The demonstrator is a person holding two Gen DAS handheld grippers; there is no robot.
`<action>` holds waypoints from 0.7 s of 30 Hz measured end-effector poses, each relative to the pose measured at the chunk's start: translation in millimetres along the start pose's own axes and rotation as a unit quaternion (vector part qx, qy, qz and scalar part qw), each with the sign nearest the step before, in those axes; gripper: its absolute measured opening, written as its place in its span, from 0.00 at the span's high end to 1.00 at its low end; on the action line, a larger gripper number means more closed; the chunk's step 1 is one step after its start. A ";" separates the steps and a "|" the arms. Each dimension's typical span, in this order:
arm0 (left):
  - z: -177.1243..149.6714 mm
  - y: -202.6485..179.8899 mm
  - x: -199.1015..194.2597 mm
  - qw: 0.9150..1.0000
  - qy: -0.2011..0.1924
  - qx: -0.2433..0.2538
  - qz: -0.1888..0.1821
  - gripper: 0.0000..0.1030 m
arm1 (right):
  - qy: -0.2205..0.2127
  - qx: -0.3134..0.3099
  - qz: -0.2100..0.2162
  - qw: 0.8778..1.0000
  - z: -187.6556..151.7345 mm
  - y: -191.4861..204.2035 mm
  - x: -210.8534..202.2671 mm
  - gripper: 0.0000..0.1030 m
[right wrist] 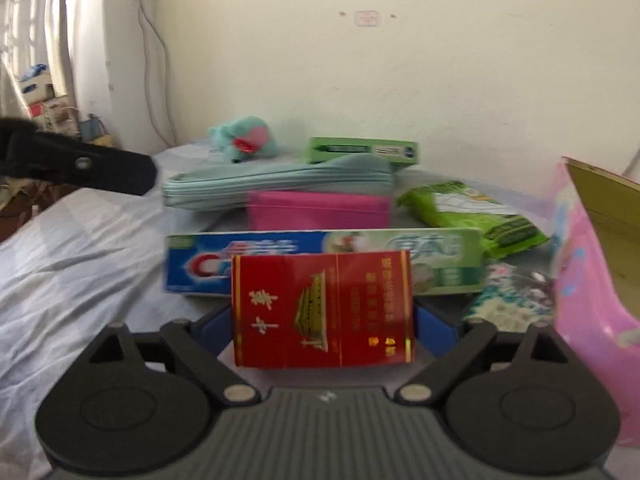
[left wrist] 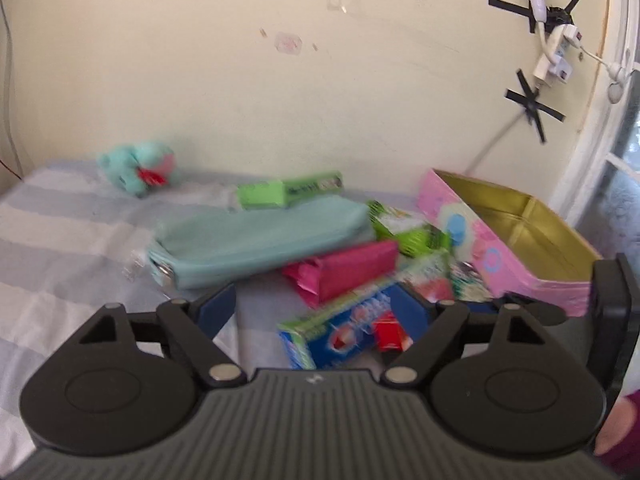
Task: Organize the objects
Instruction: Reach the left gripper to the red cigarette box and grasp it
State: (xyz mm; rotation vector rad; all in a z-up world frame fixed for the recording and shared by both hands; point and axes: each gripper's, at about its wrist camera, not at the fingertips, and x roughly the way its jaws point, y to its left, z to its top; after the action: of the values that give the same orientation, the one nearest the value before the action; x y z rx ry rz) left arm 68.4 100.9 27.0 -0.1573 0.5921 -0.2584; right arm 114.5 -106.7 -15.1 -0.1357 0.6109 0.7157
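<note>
My right gripper is shut on a red cigarette pack, which lies sideways with a blue pad against each end. Behind the pack lies a blue and green toothpaste box. In the left wrist view that toothpaste box sits between the blue pads of my left gripper. That gripper is open, and bare sheet shows beside the left pad. The red pack leans by the box. An open pink tin with a gold inside stands at the right, also seen as the pink tin.
On the striped bed sheet lie a teal pouch, a magenta packet, a green wipes packet, a green box and a teal plush toy. The wall is close behind. A window frame is at the right.
</note>
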 end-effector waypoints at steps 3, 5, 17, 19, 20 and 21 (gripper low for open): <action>-6.7 -4.0 0.1 0.999 0.011 -0.004 -0.031 0.17 | 0.008 0.033 0.099 0.995 -5.9 3.6 -15.4 0.09; -13.0 -2.1 -2.4 0.998 0.016 -0.019 -0.057 0.17 | 0.001 0.016 0.091 0.996 -11.9 10.0 -25.5 0.02; -46.1 -12.7 8.0 0.990 0.076 -0.056 -0.100 0.28 | 0.004 0.008 0.088 0.996 -21.1 4.7 -30.8 0.00; -49.9 -12.9 14.8 0.988 0.093 -0.068 -0.099 0.33 | 0.012 -0.011 0.083 0.996 -22.0 12.4 -30.2 0.00; -51.8 -12.9 17.9 0.988 0.099 -0.073 -0.098 0.34 | 0.019 -0.018 0.078 0.997 -22.4 15.8 -28.7 0.00; -53.3 -13.0 20.8 0.987 0.105 -0.078 -0.096 0.36 | 0.028 -0.024 0.074 0.997 -22.8 18.7 -26.9 0.00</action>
State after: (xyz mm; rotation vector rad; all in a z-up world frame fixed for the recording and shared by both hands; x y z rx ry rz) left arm 52.1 78.7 -24.8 -0.3413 0.8085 -0.4187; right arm 75.6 -115.3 -16.9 -0.1564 0.6626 0.8722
